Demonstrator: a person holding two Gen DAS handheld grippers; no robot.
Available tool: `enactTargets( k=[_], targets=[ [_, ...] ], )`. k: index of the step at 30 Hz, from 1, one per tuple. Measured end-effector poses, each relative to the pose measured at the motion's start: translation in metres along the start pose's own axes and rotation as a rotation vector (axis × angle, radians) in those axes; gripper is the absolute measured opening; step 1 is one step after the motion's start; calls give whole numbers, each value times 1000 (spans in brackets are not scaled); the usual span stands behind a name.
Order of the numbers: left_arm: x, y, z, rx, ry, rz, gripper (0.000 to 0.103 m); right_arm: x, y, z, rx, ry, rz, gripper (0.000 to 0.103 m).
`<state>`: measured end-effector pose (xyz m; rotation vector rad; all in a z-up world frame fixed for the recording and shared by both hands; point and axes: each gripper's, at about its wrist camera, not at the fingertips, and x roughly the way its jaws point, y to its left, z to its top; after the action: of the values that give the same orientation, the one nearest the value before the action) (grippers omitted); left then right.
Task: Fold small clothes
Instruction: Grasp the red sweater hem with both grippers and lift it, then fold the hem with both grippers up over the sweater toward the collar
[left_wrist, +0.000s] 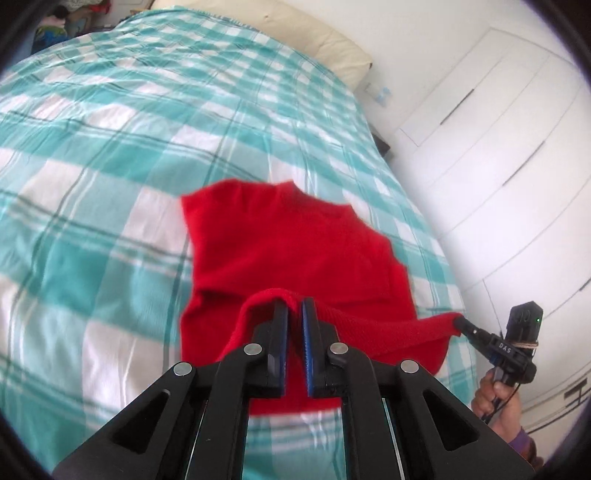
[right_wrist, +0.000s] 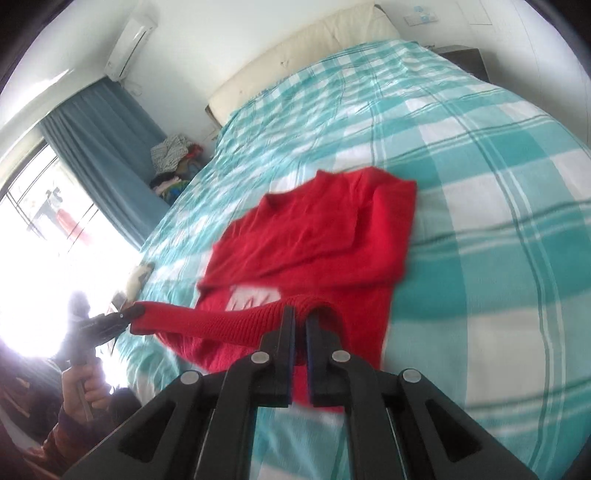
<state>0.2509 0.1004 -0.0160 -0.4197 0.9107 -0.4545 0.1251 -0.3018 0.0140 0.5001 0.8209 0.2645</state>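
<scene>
Garment: red knitted sweater (left_wrist: 295, 243) lies on the bed, neckline toward the headboard end, body partly spread flat. I see its ribbed hem lifted off the bedding.
Hem: ribbed edge (left_wrist: 388, 326) runs taut as a band between my two grippers, raised above the rest of the sweater.
Left gripper: my left gripper (left_wrist: 294, 314) has its jaws drawn narrow and clamped on the hem; red knit bunches over and between the blue pads (left_wrist: 307, 339).
Right gripper: my right gripper (right_wrist: 300, 321) is likewise pinched tight on the other end of the hem, knit looped over its tips. In the left wrist view I see it (left_wrist: 460, 324) at the far right, biting the corner of the ribbed edge.
Cross-check: the right wrist view shows the left gripper (right_wrist: 131, 314) at the left, its tip on the hem end, partly washed out by window glare.
Hands: a hand (left_wrist: 495, 400) grips the right handle; another hand (right_wrist: 83, 387) grips the left handle.
Sleeve: in the right wrist view one sleeve (right_wrist: 365, 225) lies folded across the sweater's body.
Surface: bedcover (left_wrist: 110, 184) is teal and white check, wrinkled, under the whole garment.
Surroundings: cream headboard (right_wrist: 295, 59) at the far end; white wardrobe doors (left_wrist: 498, 129) beside the bed; blue curtain (right_wrist: 107, 147) by a bright window; pile of clothes (right_wrist: 173, 162) near the curtain.
Image quality: both views are motion-blurred, so I cannot read fine detail of the knit.
</scene>
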Motion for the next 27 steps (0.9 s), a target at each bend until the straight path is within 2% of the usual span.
enactTargets(
  k=[3, 6, 8, 10, 13, 15, 16, 17, 18, 20, 21, 23, 25, 27],
  targets=[
    [43, 16, 45, -44, -7, 35, 6, 49, -19, 47, 64, -5, -10, 5],
    [73, 32, 74, -74, -14, 96, 5, 90, -37, 82, 87, -3, -61, 5],
    [91, 47, 83, -123, -6, 116, 5, 113, -52, 97, 131, 6, -73, 5],
    [107, 61, 86, -152, 11, 137, 5, 134, -67, 104, 189, 29, -50, 5],
    [116, 65, 83, -135, 59, 109, 9, 153, -80, 103, 236, 62, -46, 5],
    [110, 53, 79, -34, 69, 82, 29, 155, -85, 101, 259, 63, -31, 7],
    [107, 46, 78, 20, 79, 62, 56, 153, -86, 100, 267, 59, -18, 7],
    [107, 38, 77, 69, 90, 48, 78, 152, -86, 99, 270, 57, -7, 11],
    [108, 31, 76, 112, 103, 45, 83, 150, -85, 98, 263, 60, -4, 13],
    [120, 18, 76, 184, 158, 49, 82, 148, -83, 98, 245, 68, -9, 23],
    [129, 12, 77, 212, 191, 54, 82, 148, -81, 98, 238, 75, -9, 24],
    [148, 7, 78, 246, 234, 88, 73, 146, -78, 99, 222, 91, -13, 24],
    [166, 8, 80, 239, 267, 105, 68, 142, -75, 100, 210, 98, -13, 24],
    [180, 8, 81, 223, 287, 110, 57, 138, -74, 102, 208, 105, -12, 24]
  ],
)
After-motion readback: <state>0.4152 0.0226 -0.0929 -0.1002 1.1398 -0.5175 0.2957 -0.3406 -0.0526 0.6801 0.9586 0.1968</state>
